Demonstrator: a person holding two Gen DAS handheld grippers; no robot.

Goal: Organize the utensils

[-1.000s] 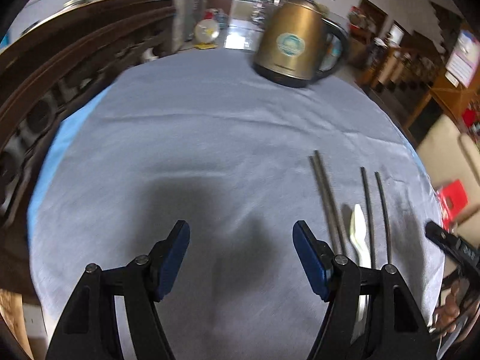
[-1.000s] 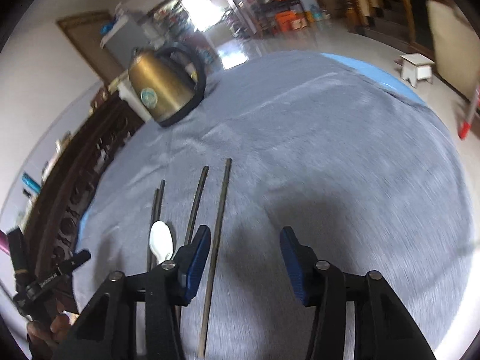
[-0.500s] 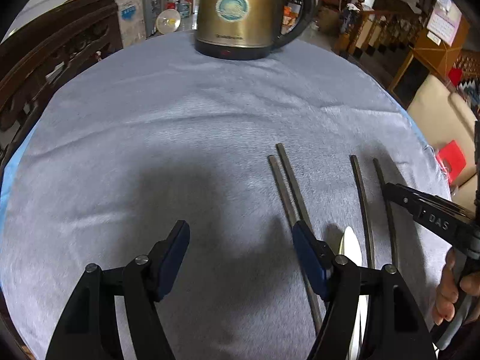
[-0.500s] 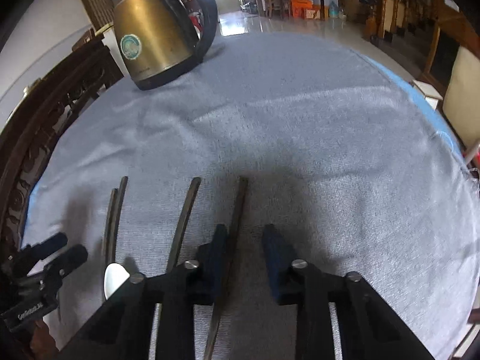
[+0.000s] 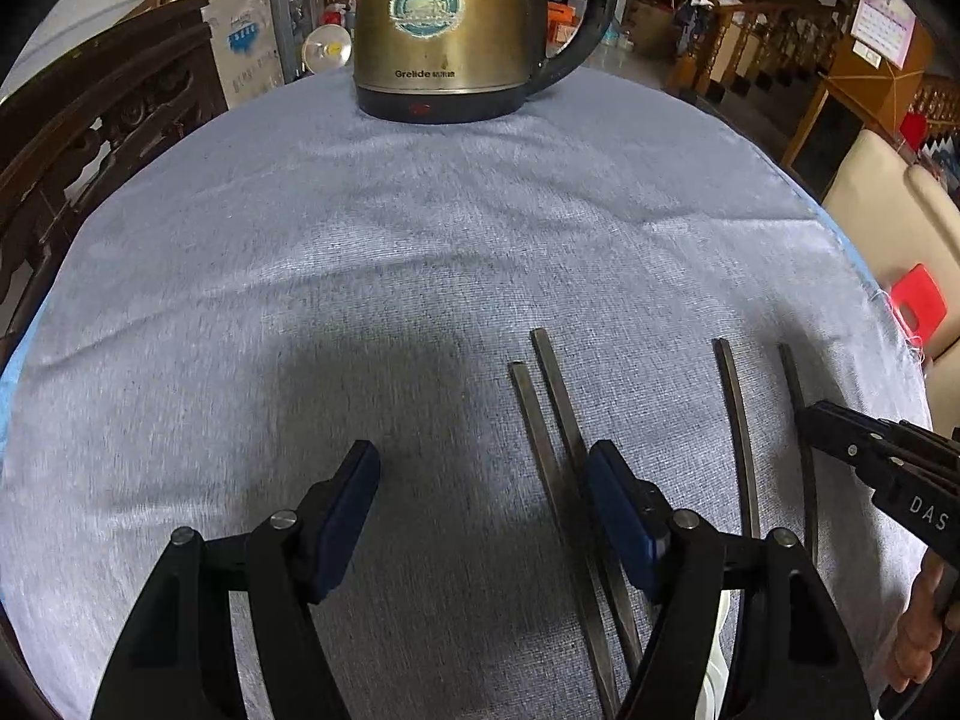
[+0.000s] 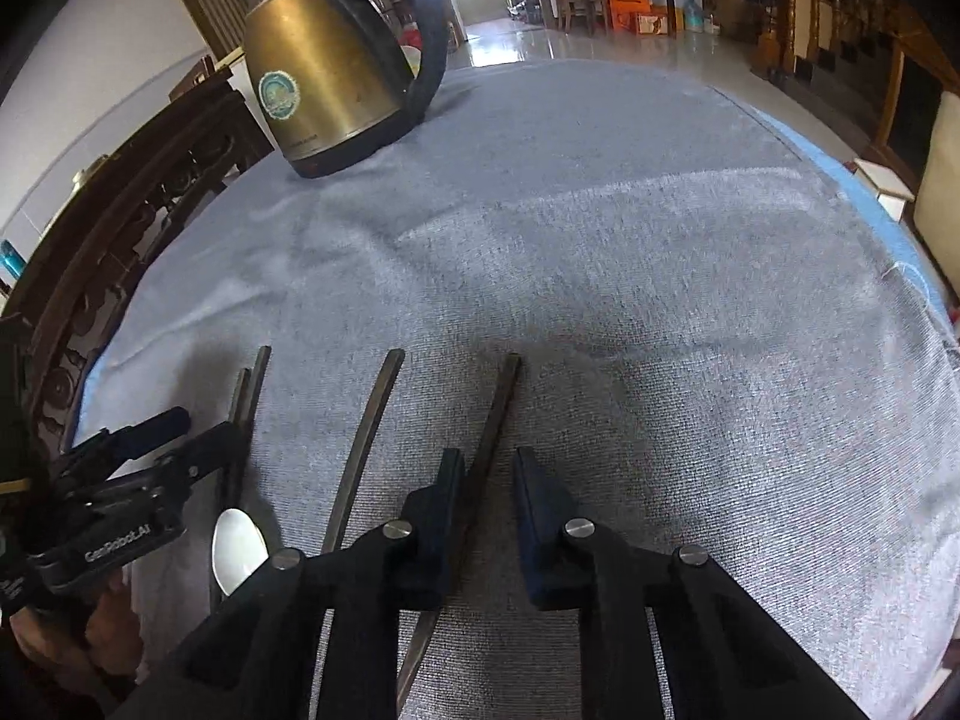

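Observation:
Several dark chopsticks lie on the grey tablecloth. A close pair (image 5: 549, 408) lies beside my left gripper's right finger. My left gripper (image 5: 480, 477) is open and empty, low over the cloth. Two separate chopsticks lie further right; the rightmost chopstick (image 6: 501, 402) runs between the fingers of my right gripper (image 6: 489, 471), whose jaws are narrowed around it with a small gap. The other single chopstick (image 6: 369, 426) lies just left of it. A white spoon (image 6: 237, 546) lies between the pair and the singles, partly hidden.
A brass electric kettle (image 5: 456, 24) stands at the far side of the round table (image 5: 420, 228). Carved wooden chairs (image 6: 120, 228) stand along the left edge. A cream chair (image 5: 888, 210) stands at the right.
Both grippers have moved forward and lower toward the chopsticks. My right gripper has narrowed from wide open and now straddles the rightmost chopstick. The left stays open.

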